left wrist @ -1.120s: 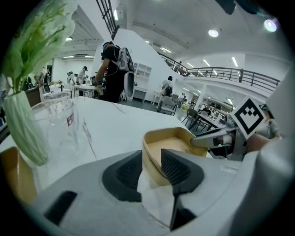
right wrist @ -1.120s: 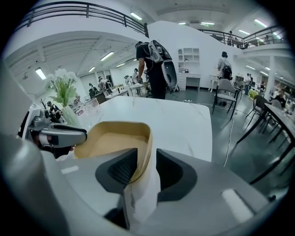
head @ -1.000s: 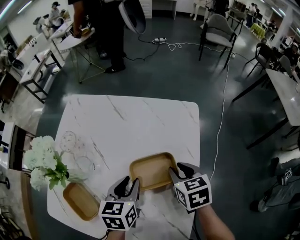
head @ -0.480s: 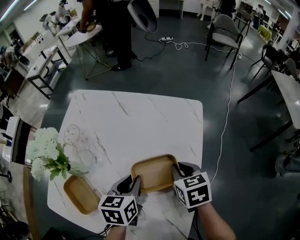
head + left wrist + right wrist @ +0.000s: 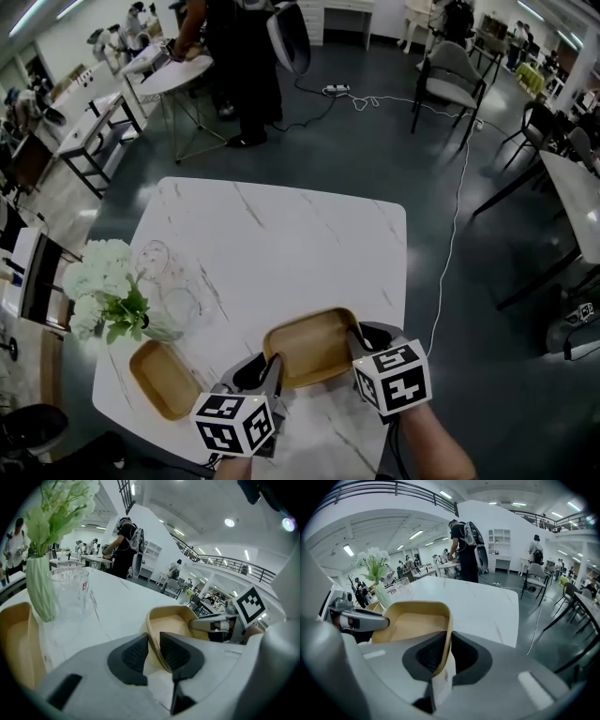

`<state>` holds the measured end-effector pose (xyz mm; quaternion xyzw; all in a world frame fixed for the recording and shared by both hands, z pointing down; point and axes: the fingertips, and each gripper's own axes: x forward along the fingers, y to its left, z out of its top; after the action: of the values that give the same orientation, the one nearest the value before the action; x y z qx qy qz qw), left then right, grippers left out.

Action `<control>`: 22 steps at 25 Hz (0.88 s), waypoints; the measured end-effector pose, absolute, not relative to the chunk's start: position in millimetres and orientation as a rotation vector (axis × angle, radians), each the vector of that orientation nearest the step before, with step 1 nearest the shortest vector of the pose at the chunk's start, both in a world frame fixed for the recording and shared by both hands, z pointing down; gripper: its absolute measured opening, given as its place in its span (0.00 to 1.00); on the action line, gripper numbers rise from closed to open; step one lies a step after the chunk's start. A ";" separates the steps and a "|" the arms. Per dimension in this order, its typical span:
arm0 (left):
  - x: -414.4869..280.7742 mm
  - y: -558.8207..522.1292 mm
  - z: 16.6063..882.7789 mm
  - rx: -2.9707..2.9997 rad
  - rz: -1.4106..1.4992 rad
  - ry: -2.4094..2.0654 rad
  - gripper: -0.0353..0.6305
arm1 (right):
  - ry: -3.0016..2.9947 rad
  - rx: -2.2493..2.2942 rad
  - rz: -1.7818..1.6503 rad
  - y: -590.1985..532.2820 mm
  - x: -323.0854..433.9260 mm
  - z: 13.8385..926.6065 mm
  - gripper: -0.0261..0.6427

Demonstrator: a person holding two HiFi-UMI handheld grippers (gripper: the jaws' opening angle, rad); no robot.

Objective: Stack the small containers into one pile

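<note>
Your left gripper (image 5: 270,367) and right gripper (image 5: 361,337) are just closing on opposite rims of the tan tray (image 5: 309,349), which is lying right of the vase (image 5: 155,323). Each is pinching its thin wall. It is looking light, stiff and smooth, so deep rim holds are suiting it. The second tray (image 5: 164,380) is waiting just beside the vase.

Big container (image 5: 309,347) on bench (image 5: 281,234), nr front edge. Small container (image 5: 161,379) left of it; vase (image 5: 161,328) & glasses (image 5: 156,256) left-behind it. L gripper (image 5: 270,367) at its left rim, R gripper (image 5: 354,339) at right rim.
</note>
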<state>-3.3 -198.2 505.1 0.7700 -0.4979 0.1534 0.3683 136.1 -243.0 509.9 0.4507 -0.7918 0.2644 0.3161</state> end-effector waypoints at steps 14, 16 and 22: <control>-84.3 -152.6 475.5 2.042 0.417 -1.182 0.13 | -2.057 1.189 0.637 -202.2 53.8 474.0 0.06; -101.6 -147.4 470.6 2.044 0.421 -1.181 0.13 | -2.060 1.184 0.634 -195.7 37.2 470.6 0.06; -138.4 -140.5 461.9 2.048 0.404 -1.163 0.13 | -2.073 1.167 0.690 -184.1 1.5 469.4 0.07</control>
<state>-138.4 -140.5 461.9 0.7970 -0.4529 0.1571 0.3673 1.5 -184.1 469.4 0.4453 -0.7911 0.2634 0.3264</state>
